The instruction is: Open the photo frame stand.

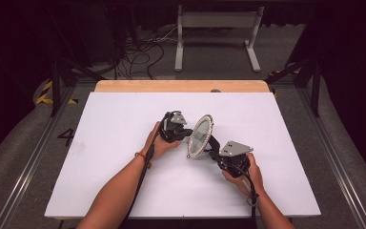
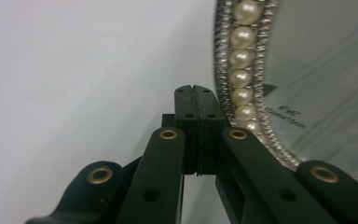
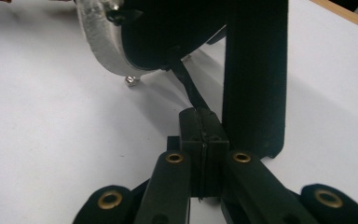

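Observation:
A round mirror with a rim of pearls stands tilted on the white table. My left gripper is at its left edge. In the left gripper view, the jaws are shut with nothing between them, right beside the pearl rim. My right gripper is behind the mirror. In the right gripper view, its jaws are shut on a thin black strap that runs up to the mirror's dark back. The black prop leg stands just right of the jaws.
The white table top has bare room on all sides of the mirror, and a wooden strip runs along its far edge. Beyond it on the floor are a white metal frame and loose cables.

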The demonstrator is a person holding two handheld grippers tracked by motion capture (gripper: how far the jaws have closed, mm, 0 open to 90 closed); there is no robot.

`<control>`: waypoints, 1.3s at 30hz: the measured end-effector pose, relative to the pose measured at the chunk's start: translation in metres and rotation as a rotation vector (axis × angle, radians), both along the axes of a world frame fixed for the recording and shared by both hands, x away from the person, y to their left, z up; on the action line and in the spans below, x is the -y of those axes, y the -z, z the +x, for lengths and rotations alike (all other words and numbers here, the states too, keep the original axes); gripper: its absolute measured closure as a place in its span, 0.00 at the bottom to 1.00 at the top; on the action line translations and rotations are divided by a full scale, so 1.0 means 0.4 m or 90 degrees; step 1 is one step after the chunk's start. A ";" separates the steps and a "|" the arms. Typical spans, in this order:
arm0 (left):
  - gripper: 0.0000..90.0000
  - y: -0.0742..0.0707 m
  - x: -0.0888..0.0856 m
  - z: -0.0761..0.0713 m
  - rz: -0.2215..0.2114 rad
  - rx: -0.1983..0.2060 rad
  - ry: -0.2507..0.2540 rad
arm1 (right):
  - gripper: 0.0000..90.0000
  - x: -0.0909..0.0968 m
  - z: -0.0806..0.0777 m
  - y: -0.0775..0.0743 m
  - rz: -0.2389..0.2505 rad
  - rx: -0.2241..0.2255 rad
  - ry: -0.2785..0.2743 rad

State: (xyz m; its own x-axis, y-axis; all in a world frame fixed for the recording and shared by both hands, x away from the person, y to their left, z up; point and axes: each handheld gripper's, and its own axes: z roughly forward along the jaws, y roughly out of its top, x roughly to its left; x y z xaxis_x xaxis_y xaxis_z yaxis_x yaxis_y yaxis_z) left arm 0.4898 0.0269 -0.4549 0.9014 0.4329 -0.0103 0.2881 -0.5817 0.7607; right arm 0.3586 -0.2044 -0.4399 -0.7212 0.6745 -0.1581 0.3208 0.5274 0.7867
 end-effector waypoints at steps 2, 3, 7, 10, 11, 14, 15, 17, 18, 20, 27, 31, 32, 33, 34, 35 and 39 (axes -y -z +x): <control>1.00 0.004 0.000 0.001 -0.002 -0.008 0.001 | 1.00 0.004 0.002 0.001 -0.001 0.002 0.003; 1.00 0.006 -0.002 0.002 -0.004 -0.012 0.003 | 1.00 0.006 0.002 0.003 0.002 -0.002 0.003; 1.00 0.010 -0.008 0.002 -0.001 -0.026 0.014 | 1.00 0.002 0.004 0.010 -0.013 0.005 0.004; 1.00 0.012 -0.011 -0.001 0.011 -0.025 0.021 | 1.00 0.000 0.007 0.012 -0.021 0.009 0.006; 1.00 0.013 -0.013 -0.002 0.011 -0.025 0.024 | 1.00 0.001 0.009 0.013 -0.023 0.009 0.006; 1.00 0.017 -0.018 -0.010 0.020 -0.022 0.027 | 1.00 0.006 0.013 0.014 -0.017 0.006 0.010; 1.00 0.016 -0.019 -0.012 0.019 -0.020 0.029 | 1.00 0.010 0.015 0.015 -0.016 0.005 0.011; 1.00 0.015 -0.022 -0.020 0.024 -0.020 0.037 | 1.00 0.015 0.018 0.016 -0.015 0.004 0.014; 1.00 0.014 -0.023 -0.022 0.028 -0.018 0.040 | 1.00 0.017 0.019 0.016 -0.013 0.003 0.016; 1.00 0.011 -0.025 -0.031 0.039 -0.019 0.052 | 1.00 0.022 0.024 0.016 -0.013 0.004 0.021; 0.99 -0.004 -0.017 -0.064 0.063 0.000 0.078 | 1.00 0.036 0.041 0.018 0.002 0.001 0.044; 0.99 -0.001 -0.005 -0.081 0.089 0.015 0.090 | 1.00 0.040 0.045 0.018 0.013 -0.002 0.052; 0.98 0.000 -0.004 -0.082 0.088 0.016 0.093 | 1.00 0.040 0.045 0.018 0.009 0.000 0.054; 0.99 0.000 -0.003 -0.084 0.088 0.016 0.092 | 1.00 0.040 0.046 0.019 0.013 -0.002 0.057; 0.99 0.000 -0.002 -0.085 0.089 0.018 0.093 | 1.00 0.042 0.047 0.019 0.017 -0.001 0.057; 0.98 0.000 -0.001 -0.088 0.088 0.014 0.092 | 1.00 0.042 0.046 0.019 0.022 -0.002 0.059; 0.95 -0.007 -0.013 -0.102 0.082 0.030 0.080 | 1.00 0.039 0.035 0.012 0.033 0.004 0.055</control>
